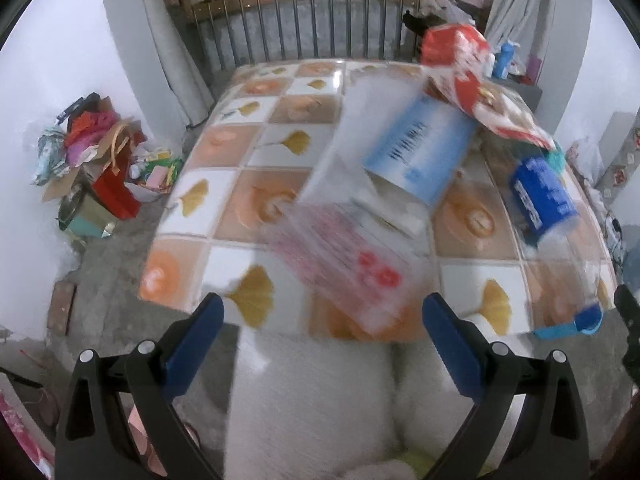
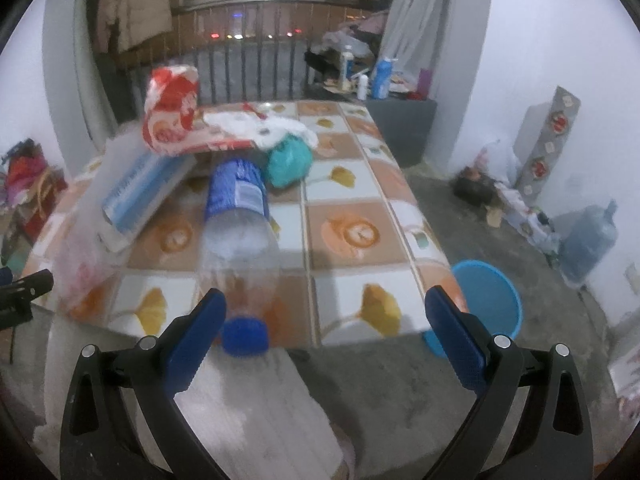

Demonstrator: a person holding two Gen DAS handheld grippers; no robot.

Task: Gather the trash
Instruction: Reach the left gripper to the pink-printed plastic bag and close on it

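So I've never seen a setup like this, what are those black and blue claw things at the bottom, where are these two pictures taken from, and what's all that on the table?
Those claws are two handheld grippers; a person holds one in each hand. Each carries a wide-angle camera looking along its fingers, so one picture is from the left gripper, the other from the right gripper. Both are open and hold nothing. On the tiled table lies trash: a plastic bottle on its side with a blue cap, a blue and white box, a red snack bag, a teal bag, white tissue and a blurry clear wrapper. A blue bucket stands on the floor.
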